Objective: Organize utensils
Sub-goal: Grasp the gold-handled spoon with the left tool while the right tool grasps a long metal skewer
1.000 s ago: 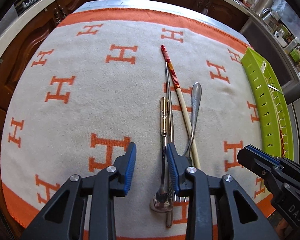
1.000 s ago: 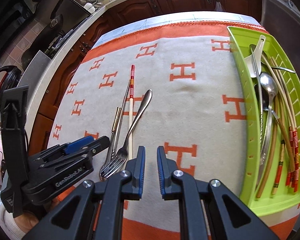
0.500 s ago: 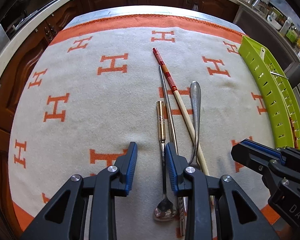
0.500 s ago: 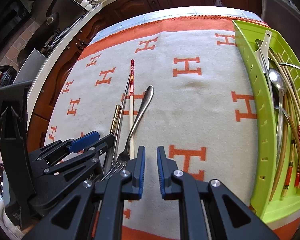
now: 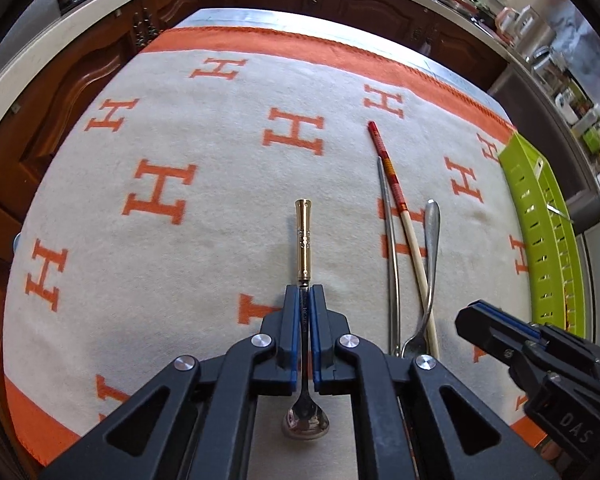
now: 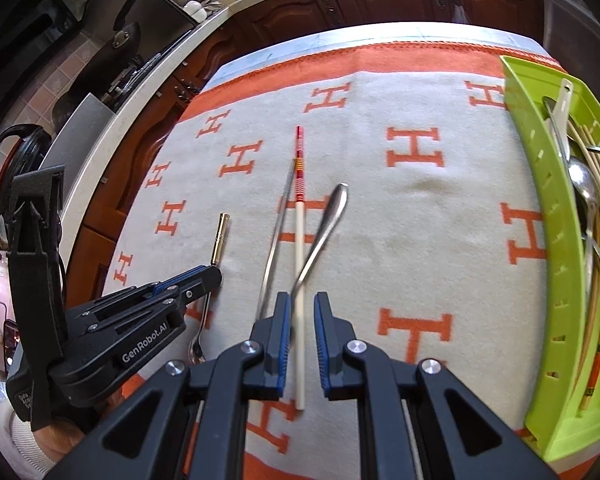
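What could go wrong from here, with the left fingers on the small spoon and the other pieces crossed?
The left gripper is shut on the gold-handled spoon by its thin neck, so the spoon could pivot or slip when lifted. The right gripper straddles the chopstick where the fork crosses it; closing there might catch both or flick the fork. The green tray is already crowded, so additions could tangle.
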